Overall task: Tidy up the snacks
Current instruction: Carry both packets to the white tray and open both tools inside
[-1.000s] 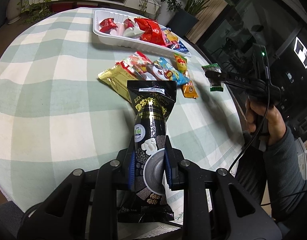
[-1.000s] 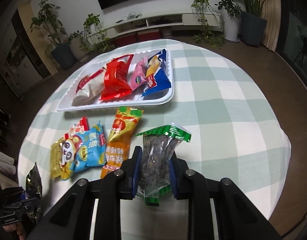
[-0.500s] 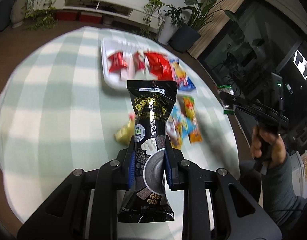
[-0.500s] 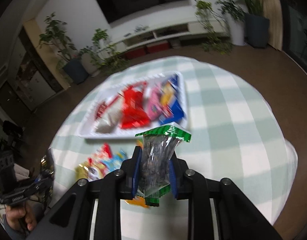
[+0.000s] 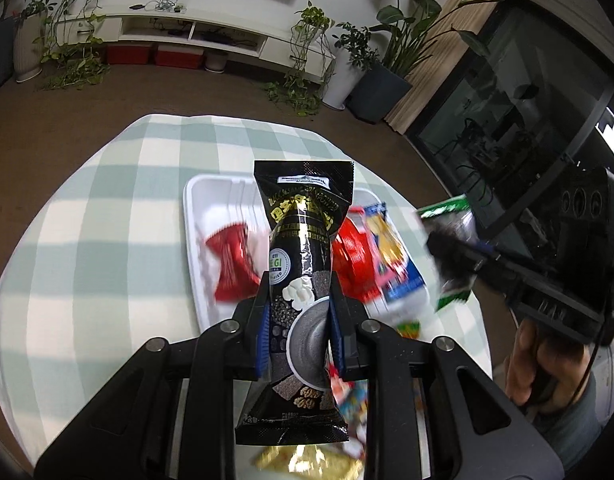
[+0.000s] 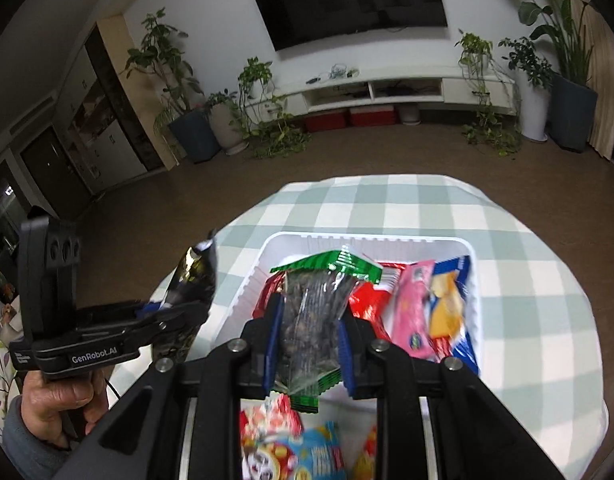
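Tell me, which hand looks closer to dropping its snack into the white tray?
Probably the right. The right gripper holds its green-topped packet directly over the white tray, near the snacks already there. The left gripper holds the black packet before the tray's near edge, beside its emptier end.

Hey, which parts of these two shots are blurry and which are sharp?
Left wrist view: the black packet in the left gripper is sharp, while the tray snacks and right gripper smear. Right wrist view: the green-topped packet is crisp; loose snacks at the bottom edge blur.
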Demonstrator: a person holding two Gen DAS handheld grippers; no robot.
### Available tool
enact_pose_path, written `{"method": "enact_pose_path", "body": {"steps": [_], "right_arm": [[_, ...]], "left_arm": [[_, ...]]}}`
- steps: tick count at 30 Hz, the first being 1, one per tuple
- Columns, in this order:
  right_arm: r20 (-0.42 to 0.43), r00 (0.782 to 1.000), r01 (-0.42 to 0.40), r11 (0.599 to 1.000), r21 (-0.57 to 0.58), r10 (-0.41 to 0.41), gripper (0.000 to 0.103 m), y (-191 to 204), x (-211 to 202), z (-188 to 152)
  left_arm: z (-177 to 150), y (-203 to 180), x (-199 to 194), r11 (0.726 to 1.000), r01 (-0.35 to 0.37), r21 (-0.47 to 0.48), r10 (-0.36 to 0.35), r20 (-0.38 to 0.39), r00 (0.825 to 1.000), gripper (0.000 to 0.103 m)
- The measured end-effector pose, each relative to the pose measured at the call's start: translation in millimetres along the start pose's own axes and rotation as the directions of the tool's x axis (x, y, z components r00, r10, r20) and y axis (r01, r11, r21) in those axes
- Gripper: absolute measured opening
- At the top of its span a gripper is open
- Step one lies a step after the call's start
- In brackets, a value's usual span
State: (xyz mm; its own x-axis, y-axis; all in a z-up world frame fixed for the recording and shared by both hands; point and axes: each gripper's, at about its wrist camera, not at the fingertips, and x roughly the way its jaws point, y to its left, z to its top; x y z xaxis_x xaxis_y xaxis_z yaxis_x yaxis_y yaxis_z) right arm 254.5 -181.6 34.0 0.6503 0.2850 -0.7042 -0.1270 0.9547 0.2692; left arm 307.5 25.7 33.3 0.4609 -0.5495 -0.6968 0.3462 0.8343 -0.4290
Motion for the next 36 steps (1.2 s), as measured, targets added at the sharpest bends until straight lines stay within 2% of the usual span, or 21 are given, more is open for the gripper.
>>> {"method": "enact_pose_path", "body": {"steps": [7,15,23,31,36], "right_arm": [[-0.062,0.998,0.015,1.000,-0.001,-0.015,0.026,-7.6,51.7,3.0],[-0.124,0.992,0.026,0.999,-0.031,-0.030,0.027,-8.3,88.5,-10.7],[-0.130,0.990,0.048,0.997,-0.056,-0.055,0.027,-10.2,98.7,-15.7],[-0.130,0.989,0.068,0.995,-0.069,-0.076,0.027,-9.5,101.0,-17.6],[-0.119,0.988,0.088,0.993,-0.073,-0.096,0.038,-8.3,97.9,-16.1]], "left_arm": [[24.8,14.1,49.1,0.999,-0.037,-0.019,0.037,-0.023,0.999,0.022],[12.2,26.9,91.2,0.998,-0.061,-0.024,0.059,-0.072,0.996,0.022],[2.0,28.8,110.2,0.998,-0.063,-0.017,0.061,-0.090,0.994,0.024],[0.0,30.9,112.4,0.998,-0.051,-0.032,0.048,-0.083,0.995,0.024],[-2.6,27.5,105.3,0.998,-0.053,-0.024,0.051,-0.071,0.996,0.025]]}}
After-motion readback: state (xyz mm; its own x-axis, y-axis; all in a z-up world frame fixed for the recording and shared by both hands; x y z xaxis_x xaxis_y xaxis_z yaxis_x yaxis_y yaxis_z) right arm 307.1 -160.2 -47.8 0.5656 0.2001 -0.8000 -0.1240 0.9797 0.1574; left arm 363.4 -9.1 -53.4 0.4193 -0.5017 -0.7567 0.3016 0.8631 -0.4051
